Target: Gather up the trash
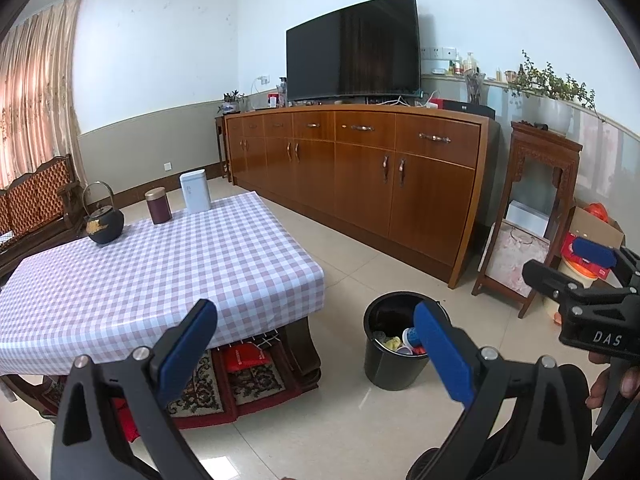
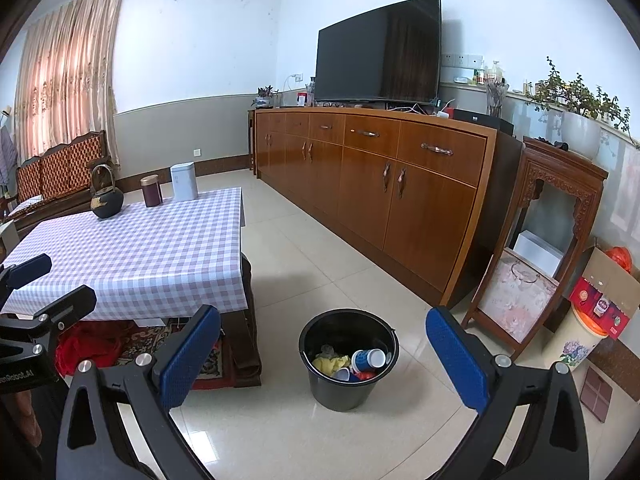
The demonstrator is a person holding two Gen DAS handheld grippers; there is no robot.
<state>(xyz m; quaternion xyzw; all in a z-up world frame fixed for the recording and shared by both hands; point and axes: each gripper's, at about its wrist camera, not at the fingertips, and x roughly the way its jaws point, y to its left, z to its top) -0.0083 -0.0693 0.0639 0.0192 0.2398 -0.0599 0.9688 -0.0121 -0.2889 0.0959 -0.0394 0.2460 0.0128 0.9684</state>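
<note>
A black bin stands on the tiled floor beside the low table. It holds a blue-and-white paper cup, crumpled yellow trash and other scraps. My right gripper is open and empty, held above and in front of the bin. In the left wrist view the bin sits at centre right, partly behind one blue finger. My left gripper is open and empty, between the table corner and the bin. Each gripper shows in the other's view: the right gripper at the right edge, the left gripper at the left edge.
The checked-cloth table carries a black teapot, a brown canister and a white tin. A long wooden cabinet with a TV lines the wall. A carved stand and a cardboard box stand at the right.
</note>
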